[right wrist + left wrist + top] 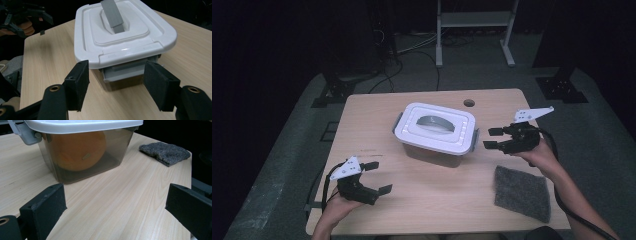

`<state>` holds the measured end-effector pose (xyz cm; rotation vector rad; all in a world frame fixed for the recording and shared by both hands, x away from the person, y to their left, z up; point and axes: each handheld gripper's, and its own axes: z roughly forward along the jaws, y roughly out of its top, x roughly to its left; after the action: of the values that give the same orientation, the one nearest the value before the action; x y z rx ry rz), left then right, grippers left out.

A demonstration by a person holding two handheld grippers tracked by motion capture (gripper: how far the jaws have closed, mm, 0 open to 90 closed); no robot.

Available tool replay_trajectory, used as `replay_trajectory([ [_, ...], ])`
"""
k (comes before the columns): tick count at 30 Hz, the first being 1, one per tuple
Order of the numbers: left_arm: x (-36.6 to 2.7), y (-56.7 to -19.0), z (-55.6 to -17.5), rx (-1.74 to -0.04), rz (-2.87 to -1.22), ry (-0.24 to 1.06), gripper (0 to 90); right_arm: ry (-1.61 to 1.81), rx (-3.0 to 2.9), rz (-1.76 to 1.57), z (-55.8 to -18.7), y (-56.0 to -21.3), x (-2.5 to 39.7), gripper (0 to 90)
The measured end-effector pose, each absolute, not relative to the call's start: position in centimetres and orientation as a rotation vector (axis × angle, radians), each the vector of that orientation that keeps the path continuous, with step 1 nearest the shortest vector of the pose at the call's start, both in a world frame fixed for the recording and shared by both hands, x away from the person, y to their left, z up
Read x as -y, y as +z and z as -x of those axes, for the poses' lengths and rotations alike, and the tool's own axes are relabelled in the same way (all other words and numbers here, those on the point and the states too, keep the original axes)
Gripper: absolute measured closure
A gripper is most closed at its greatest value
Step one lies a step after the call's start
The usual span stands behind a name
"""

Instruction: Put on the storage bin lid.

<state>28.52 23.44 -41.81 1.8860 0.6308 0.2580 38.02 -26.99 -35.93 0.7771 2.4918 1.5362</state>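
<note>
Right gripper [116,83], jaws apart, straddles grey latch [125,72] of lidded box [435,133] mid-table. Left gripper [374,177] open, well off. Risk: unbraced box w/ orange [76,150] skids if latch is pulled.

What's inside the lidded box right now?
Through the box's tinted wall, a round orange object sits on the bottom. The white lid covers its top, so anything behind it is hidden.
</note>
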Motion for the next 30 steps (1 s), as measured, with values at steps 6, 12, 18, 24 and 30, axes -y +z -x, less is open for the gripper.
replay_trajectory([
  [6, -23.4, -41.8, -28.5, -0.630, -1.887, 0.257, 2.2, 1.542, -2.484, -0.808, -37.4, -37.1, 27.8, 35.3],
  [12, -23.4, -41.8, -28.5, -0.630, -1.889, 0.255, 2.2, 1.538, -2.484, -0.844, -36.9, -38.1, 28.4, 34.7],
  [18, -23.3, -41.9, -28.5, -0.629, -1.893, 0.256, 2.2, 1.555, -2.474, -0.871, -36.5, -38.8, 29.0, 34.5],
  [24, -23.3, -41.9, -28.5, -0.630, -1.894, 0.254, 2.2, 1.569, -2.471, -0.885, -36.1, -39.5, 29.3, 34.3],
  [30, -23.2, -41.9, -28.5, -0.629, -1.895, 0.252, 2.2, 1.567, -2.472, -0.910, -35.6, -40.4, 29.7, 34.1],
])
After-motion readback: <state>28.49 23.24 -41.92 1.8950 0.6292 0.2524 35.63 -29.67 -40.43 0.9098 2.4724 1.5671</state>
